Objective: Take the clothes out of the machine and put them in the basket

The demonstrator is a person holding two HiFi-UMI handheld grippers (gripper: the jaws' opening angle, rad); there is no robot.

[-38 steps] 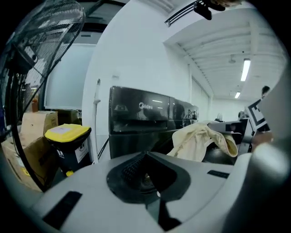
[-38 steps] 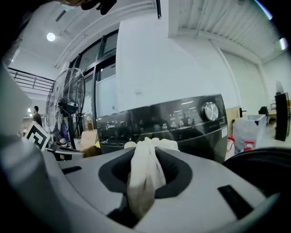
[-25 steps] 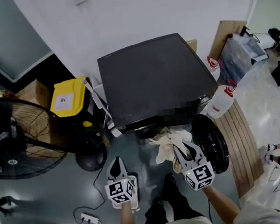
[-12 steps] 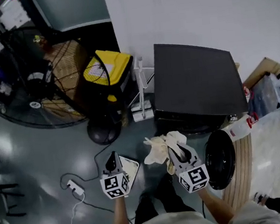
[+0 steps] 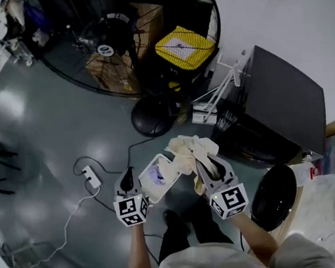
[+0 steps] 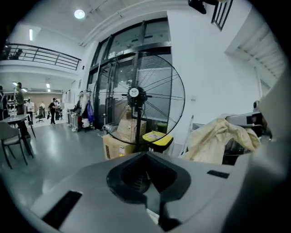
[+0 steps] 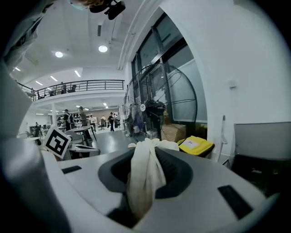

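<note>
The white basket (image 5: 156, 162) had something purplish inside. The right gripper (image 5: 210, 169) pinched a cream cloth (image 5: 188, 151) just beside it. The left gripper (image 5: 126, 177) was closed and empty, pointing ahead.

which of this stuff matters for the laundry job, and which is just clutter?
Job: cream cloth, right gripper shut on it, empty left gripper, white basket, black machine, open door.
Clutter: floor fan, yellow box, cardboard box, power strip.
</note>
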